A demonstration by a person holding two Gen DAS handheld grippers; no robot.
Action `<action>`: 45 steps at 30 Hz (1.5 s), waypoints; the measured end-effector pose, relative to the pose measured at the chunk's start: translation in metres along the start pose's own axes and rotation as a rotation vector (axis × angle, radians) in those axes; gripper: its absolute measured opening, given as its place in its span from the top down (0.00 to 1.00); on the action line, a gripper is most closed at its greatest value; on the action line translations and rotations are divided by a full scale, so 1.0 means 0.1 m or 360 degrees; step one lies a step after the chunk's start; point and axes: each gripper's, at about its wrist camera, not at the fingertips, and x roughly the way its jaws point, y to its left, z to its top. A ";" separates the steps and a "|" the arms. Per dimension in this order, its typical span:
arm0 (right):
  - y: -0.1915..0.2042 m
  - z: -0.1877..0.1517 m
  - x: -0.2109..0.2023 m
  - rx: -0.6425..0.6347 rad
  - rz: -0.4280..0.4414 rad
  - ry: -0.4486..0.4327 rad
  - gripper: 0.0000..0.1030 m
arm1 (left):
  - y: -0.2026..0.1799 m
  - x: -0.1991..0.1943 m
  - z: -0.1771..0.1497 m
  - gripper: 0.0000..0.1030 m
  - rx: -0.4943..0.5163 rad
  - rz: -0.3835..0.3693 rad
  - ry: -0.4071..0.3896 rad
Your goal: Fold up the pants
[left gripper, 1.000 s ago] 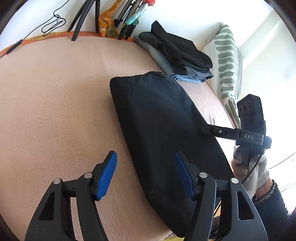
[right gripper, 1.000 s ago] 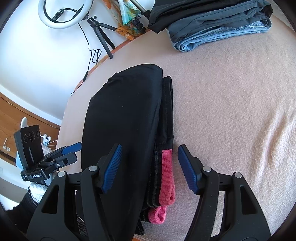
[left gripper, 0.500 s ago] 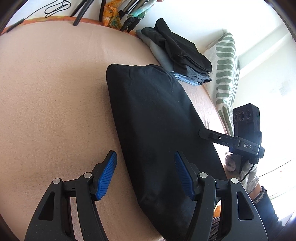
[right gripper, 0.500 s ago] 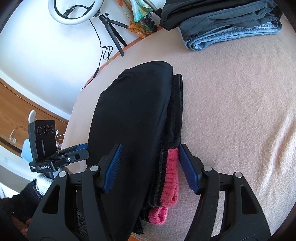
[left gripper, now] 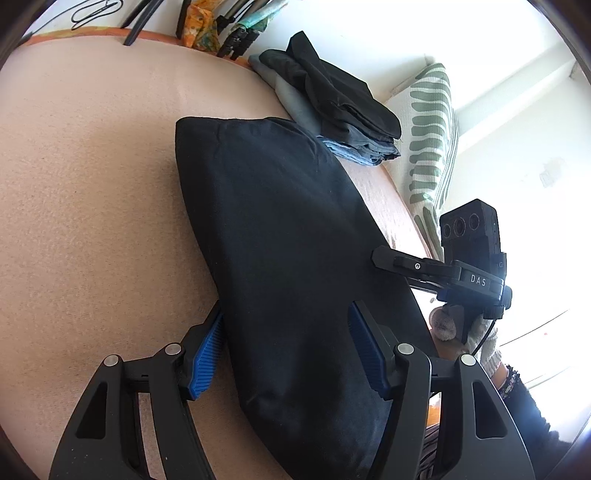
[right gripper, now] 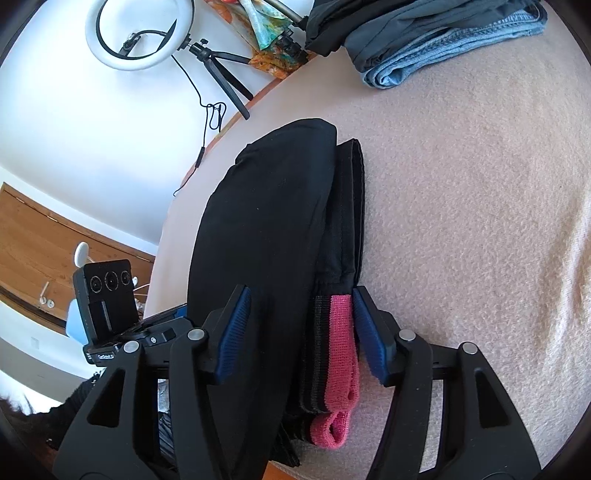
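The black pants (left gripper: 288, 258) lie folded lengthwise on the peach bedcover (left gripper: 92, 184). My left gripper (left gripper: 286, 350) is open and straddles their near end, its left finger against the fold's left edge. In the right wrist view the pants (right gripper: 266, 240) show a pink waistband (right gripper: 341, 354) at the near end. My right gripper (right gripper: 301, 332) is open, astride the waistband end, its right finger beside the pink band. The right gripper also shows in the left wrist view (left gripper: 380, 256), the left one in the right wrist view (right gripper: 177, 314).
A stack of folded dark and blue clothes (left gripper: 343, 122) sits at the far side of the bed, also in the right wrist view (right gripper: 436, 40). A green-striped pillow (left gripper: 432, 129) lies at the right. A ring light on a tripod (right gripper: 140, 33) stands beyond the bed edge.
Both grippers have moved forward and down onto the pants, still open. The left finger now touches the fold's edge; the right fingers now flank the waistband end.
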 end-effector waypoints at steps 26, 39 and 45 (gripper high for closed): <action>-0.30 -0.05 0.05 0.0239 0.0307 0.0141 0.58 | 0.02 0.05 0.02 0.55 0.0002 -0.0031 0.0020; 0.45 -0.07 -0.05 -0.0114 -0.0037 -0.0007 0.80 | -0.04 0.00 0.03 0.65 0.0019 -0.0027 -0.0038; 0.85 -0.13 -0.16 -0.0335 -0.0168 -0.0053 0.82 | -0.16 -0.11 0.05 0.71 0.0117 -0.0034 -0.0082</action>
